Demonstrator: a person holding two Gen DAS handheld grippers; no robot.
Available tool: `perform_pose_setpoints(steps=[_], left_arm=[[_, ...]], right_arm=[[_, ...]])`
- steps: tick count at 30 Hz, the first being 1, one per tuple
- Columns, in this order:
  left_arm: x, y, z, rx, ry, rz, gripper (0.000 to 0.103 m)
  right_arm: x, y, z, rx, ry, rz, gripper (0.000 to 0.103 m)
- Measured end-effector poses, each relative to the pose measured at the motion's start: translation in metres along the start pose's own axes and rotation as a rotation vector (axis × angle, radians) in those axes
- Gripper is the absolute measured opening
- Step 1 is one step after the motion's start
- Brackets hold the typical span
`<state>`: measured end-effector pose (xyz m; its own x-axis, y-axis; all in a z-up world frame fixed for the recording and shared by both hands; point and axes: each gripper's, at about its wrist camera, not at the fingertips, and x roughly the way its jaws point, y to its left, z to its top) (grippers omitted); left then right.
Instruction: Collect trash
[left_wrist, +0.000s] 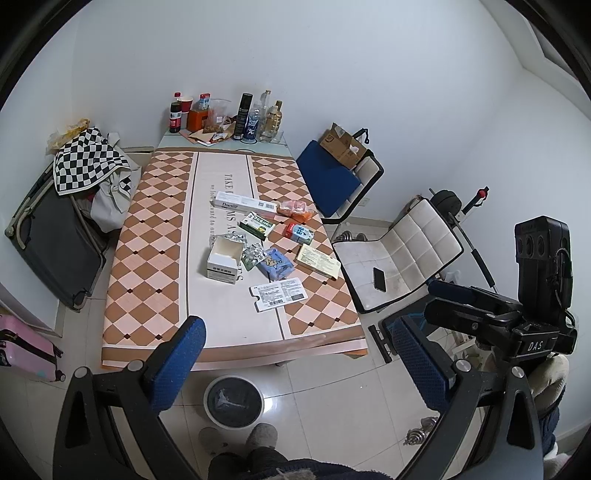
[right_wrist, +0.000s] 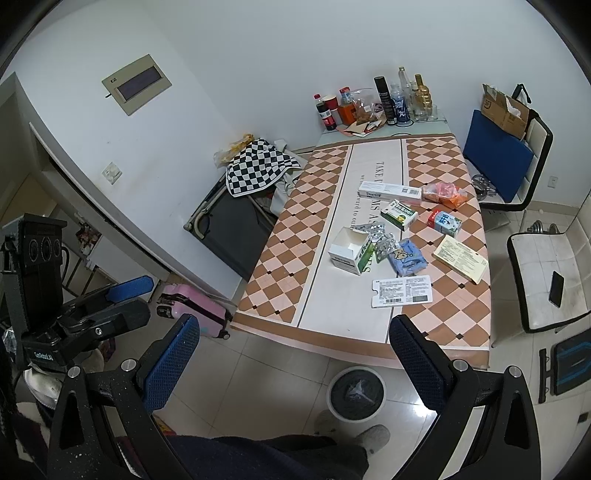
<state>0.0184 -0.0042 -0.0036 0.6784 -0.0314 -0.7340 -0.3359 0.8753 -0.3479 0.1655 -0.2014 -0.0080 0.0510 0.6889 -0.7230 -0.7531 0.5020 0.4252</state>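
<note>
Both grippers are hanging above the tiled floor in front of the table, holding nothing. The left gripper is spreading its 2 blue-padded fingers wide, and the right gripper is gaping just as wide. Below them a round trash bin with a dark liner is sitting on the floor by the table's near edge, just beyond a person's grey slippers. On the checkered tablecloth the trash is lying scattered: a flattened printed label card nearest, then an open white box, foil blister packs, a blue tissue pack, a yellow leaflet, a green medicine box and a long toothpaste box. Bottles are crowding the far end.
</note>
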Motion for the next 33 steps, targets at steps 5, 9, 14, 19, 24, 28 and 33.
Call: perform_pose_setpoints(steps=[5, 9, 14, 19, 24, 28, 33], left_arm=[[0.001, 0.0, 0.001, 0.0, 0.0, -0.001, 0.103], [0.002, -0.001, -0.001, 0.0, -0.001, 0.0, 0.103], [0.02, 0.006, 0.006, 0.008, -0.023, 0.164, 0.103], [0.08, 0.042, 0.019, 0.015, -0.001, 0.363, 0.103], [0.166, 0.078, 0.031, 0.022, 0.109, 0.448, 0.103], [0.242, 0.089, 0.044, 0.054, 0.217, 0.475, 0.103], [0.336, 0.098, 0.065, 0.093, 0.369, 0.517, 0.103]], right_arm=[[0.002, 0.002, 0.002, -0.001, 0.0, 0.001, 0.103], [0.003, 0.001, 0.002, 0.004, -0.004, 0.0, 0.103], [0.02, -0.002, 0.013, 0.082, -0.053, -0.086, 0.103], [0.056, -0.042, 0.02, 0.173, -0.059, -0.312, 0.103], [0.12, -0.112, 0.03, 0.211, 0.061, -0.442, 0.103], [0.177, -0.172, 0.045, 0.185, 0.187, -0.474, 0.103], [0.274, -0.258, 0.074, 0.092, 0.378, -0.487, 0.103]])
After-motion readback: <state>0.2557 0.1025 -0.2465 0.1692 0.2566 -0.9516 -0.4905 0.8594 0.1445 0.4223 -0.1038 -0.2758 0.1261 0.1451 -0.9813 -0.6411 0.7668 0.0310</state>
